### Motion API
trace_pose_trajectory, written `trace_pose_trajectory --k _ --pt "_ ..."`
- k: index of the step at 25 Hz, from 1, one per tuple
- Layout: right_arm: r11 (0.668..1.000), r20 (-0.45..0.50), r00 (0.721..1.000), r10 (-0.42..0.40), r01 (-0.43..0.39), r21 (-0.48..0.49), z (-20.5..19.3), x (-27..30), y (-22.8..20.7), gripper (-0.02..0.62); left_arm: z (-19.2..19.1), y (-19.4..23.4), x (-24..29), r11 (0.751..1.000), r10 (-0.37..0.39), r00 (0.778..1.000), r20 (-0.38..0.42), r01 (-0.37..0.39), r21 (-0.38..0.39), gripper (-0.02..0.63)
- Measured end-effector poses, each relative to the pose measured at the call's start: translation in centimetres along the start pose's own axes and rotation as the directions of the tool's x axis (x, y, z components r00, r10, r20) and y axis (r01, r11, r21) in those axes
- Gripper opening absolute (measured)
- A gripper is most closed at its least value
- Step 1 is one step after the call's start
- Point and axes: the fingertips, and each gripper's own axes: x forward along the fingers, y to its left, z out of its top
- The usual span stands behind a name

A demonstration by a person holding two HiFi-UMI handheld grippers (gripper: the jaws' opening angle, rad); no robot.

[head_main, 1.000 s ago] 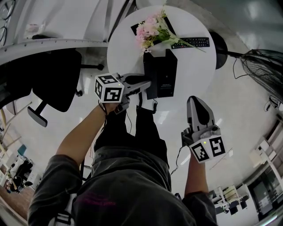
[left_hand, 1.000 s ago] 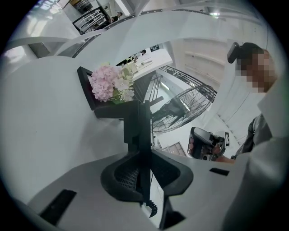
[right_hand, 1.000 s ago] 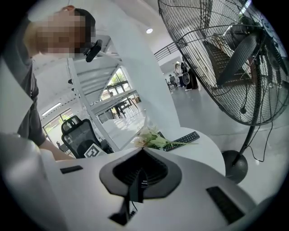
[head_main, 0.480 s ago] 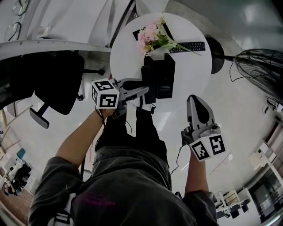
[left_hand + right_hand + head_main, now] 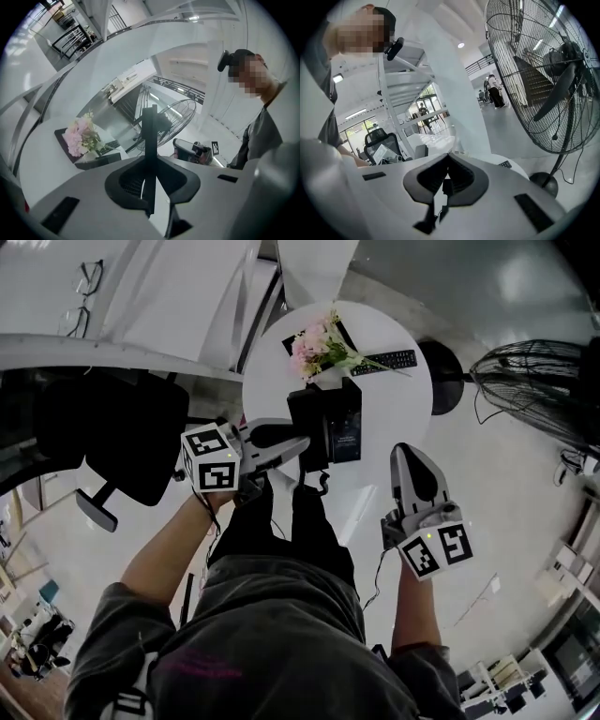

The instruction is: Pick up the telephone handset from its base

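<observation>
In the head view the black telephone base [image 5: 345, 427] sits on the near side of a round white table [image 5: 398, 404]. My left gripper [image 5: 302, 440] is shut on the black handset [image 5: 306, 418], which it holds at the base's left side, with a curly cord [image 5: 324, 486] hanging below. In the left gripper view the handset [image 5: 149, 140] shows as a thin dark bar standing between the jaws of that gripper [image 5: 149, 180]. My right gripper [image 5: 410, 454] hovers off the table's near right edge, shut and with nothing in it; its own view shows the tips [image 5: 447, 161] together.
Pink flowers [image 5: 314, 345] and a black remote [image 5: 391, 359] lie at the table's far side. A large floor fan [image 5: 534, 381] stands to the right, its round foot [image 5: 439, 381] beside the table. A black office chair [image 5: 131, 437] is at the left.
Both hands have risen, the left one more, carrying the handset up beside the base. The table and phone look smaller and farther below than before.
</observation>
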Motion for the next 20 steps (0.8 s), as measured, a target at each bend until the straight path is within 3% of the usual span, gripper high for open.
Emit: trace_pose_trajectory --k 9,20 --pt "0.999 0.079 0.997 -0.018 0.022 -0.042 4.0 -1.2 3.0 0.018 4.9 -4.3 -3.2 0.992 -0.013 1.0 0.024 0.01 0.124 0.08" --pt "0.995 0.168 0.985 -0.04 0.055 -0.084 8.0 -2.3 6.9 0.018 9.9 -9.4 -6.3 0.959 -0.05 0.997 0.054 0.033 0.282 0.078"
